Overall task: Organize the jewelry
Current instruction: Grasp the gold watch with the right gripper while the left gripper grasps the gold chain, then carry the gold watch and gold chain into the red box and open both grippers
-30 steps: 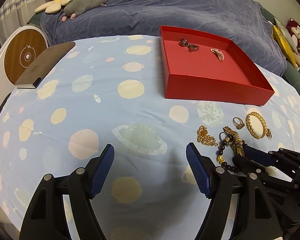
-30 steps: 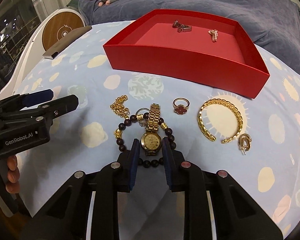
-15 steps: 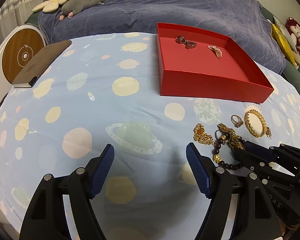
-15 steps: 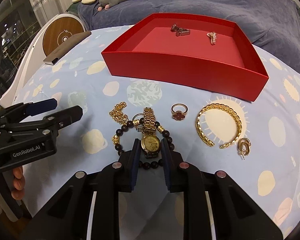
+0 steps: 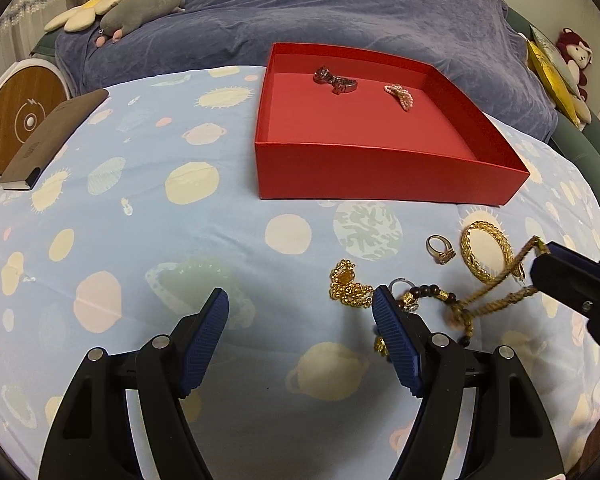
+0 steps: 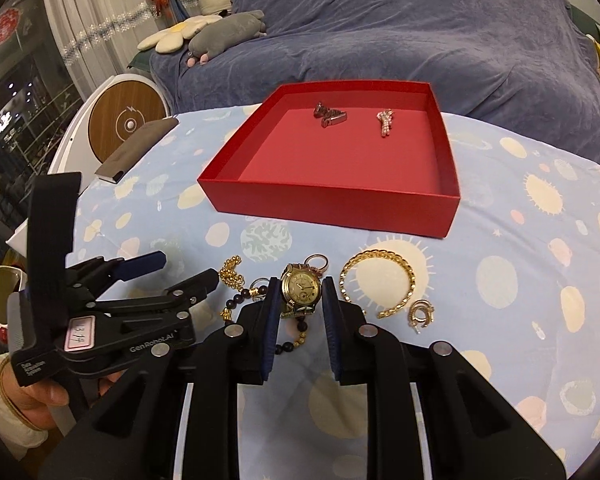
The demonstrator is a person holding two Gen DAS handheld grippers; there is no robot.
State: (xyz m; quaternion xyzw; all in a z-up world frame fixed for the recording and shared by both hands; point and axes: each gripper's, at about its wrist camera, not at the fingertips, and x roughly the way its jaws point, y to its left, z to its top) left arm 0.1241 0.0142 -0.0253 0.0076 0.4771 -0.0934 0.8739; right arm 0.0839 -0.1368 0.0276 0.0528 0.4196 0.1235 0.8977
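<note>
My right gripper (image 6: 298, 300) is shut on a gold watch (image 6: 300, 289) and holds it above the cloth; its band (image 5: 496, 292) hangs blurred in the left wrist view. A red box (image 6: 340, 204) holds a silver clip (image 6: 329, 115) and a pearl piece (image 6: 385, 122). On the cloth lie a gold bracelet (image 6: 384, 280), a ring (image 5: 440, 249), a gold chain (image 5: 346, 286), a dark bead bracelet (image 5: 428, 292) and an earring (image 6: 420, 314). My left gripper (image 5: 300, 320) is open and empty, left of the pile.
A brown notebook (image 5: 52, 138) lies at the table's far left edge, beside a round wooden-faced device (image 5: 20, 124). A bed with a blue cover (image 5: 340, 12) and plush toys (image 5: 140, 12) stands behind the table. The blue planet-print cloth (image 5: 140, 220) covers the table.
My right gripper has lifted the gold watch up off the bead bracelet and pile. The left gripper has stayed open and shifted only slightly.
</note>
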